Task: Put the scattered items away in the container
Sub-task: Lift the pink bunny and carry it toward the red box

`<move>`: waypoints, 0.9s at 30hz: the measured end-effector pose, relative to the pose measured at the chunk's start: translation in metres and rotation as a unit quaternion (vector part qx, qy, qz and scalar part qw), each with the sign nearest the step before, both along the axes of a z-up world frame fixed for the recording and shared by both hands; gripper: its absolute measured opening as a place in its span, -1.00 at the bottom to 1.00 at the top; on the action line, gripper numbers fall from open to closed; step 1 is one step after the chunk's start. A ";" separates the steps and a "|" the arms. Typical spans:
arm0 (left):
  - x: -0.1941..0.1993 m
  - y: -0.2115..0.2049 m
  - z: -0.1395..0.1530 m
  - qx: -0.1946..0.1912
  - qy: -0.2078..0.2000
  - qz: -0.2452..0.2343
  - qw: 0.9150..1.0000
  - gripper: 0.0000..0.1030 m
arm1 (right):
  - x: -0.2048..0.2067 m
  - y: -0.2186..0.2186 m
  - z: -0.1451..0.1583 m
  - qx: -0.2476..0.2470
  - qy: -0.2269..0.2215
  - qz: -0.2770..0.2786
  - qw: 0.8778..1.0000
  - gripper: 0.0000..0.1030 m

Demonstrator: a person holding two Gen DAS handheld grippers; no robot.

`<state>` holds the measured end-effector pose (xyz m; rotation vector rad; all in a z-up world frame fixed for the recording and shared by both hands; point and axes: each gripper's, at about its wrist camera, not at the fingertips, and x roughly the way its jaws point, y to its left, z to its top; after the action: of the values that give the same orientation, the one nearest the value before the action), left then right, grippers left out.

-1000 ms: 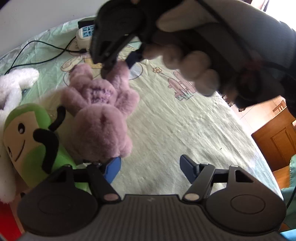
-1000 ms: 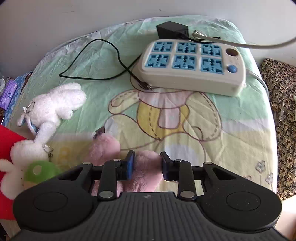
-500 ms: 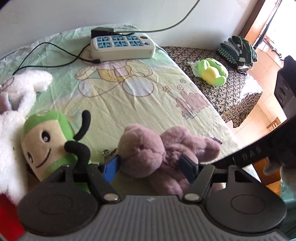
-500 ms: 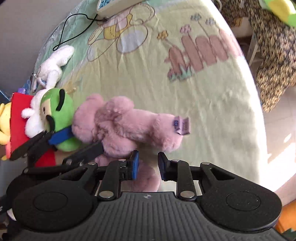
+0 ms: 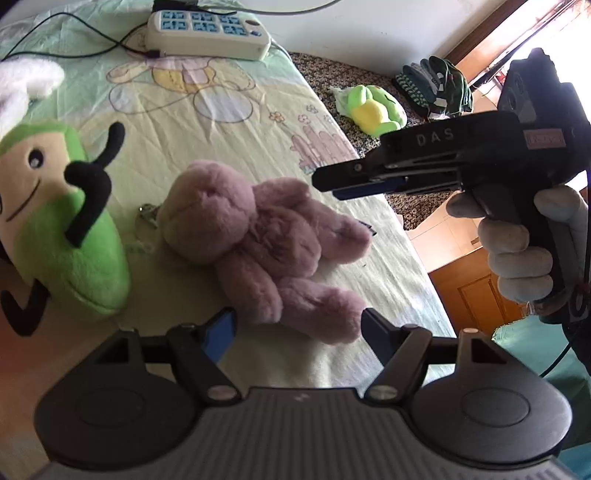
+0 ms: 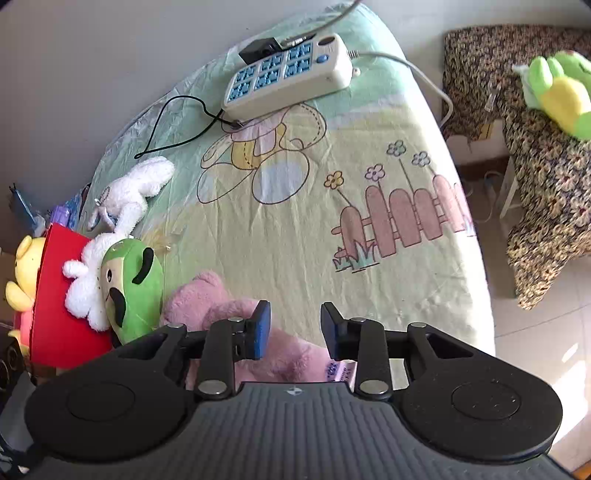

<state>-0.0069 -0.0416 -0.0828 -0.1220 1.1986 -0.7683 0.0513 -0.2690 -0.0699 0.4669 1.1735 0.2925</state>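
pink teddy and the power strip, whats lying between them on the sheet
Nothing: in the left wrist view only bare printed sheet separates the pink teddy from the power strip.

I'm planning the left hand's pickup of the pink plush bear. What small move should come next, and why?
Probably ease the left gripper forward and down over the pink plush bear. Its jaws are opening, and the bear lies loose on the bedsheet just ahead, only its leg near them. The right gripper hovers above, also opening and holding nothing. The red container sits to the side.
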 end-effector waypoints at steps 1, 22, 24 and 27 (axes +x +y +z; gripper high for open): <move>0.002 -0.001 -0.004 -0.005 0.010 0.004 1.000 0.43 | 0.001 -0.004 -0.006 0.023 0.016 -0.006 1.000 -0.35; 0.020 0.018 -0.007 0.009 -0.015 0.018 1.000 0.42 | -0.042 0.038 -0.009 0.020 -0.028 0.037 0.999 -0.03; 0.019 0.017 -0.007 0.009 -0.020 0.017 1.000 0.38 | -0.038 0.038 -0.014 0.045 -0.029 0.040 0.998 -0.05; 0.017 0.019 -0.007 0.008 -0.022 0.017 1.000 0.35 | -0.035 0.038 -0.018 0.075 -0.018 0.041 0.996 -0.03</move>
<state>0.0103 -0.0225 -0.0898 -0.1124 1.1583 -0.7280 0.0160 -0.2309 -0.0878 0.5432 1.1419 0.4613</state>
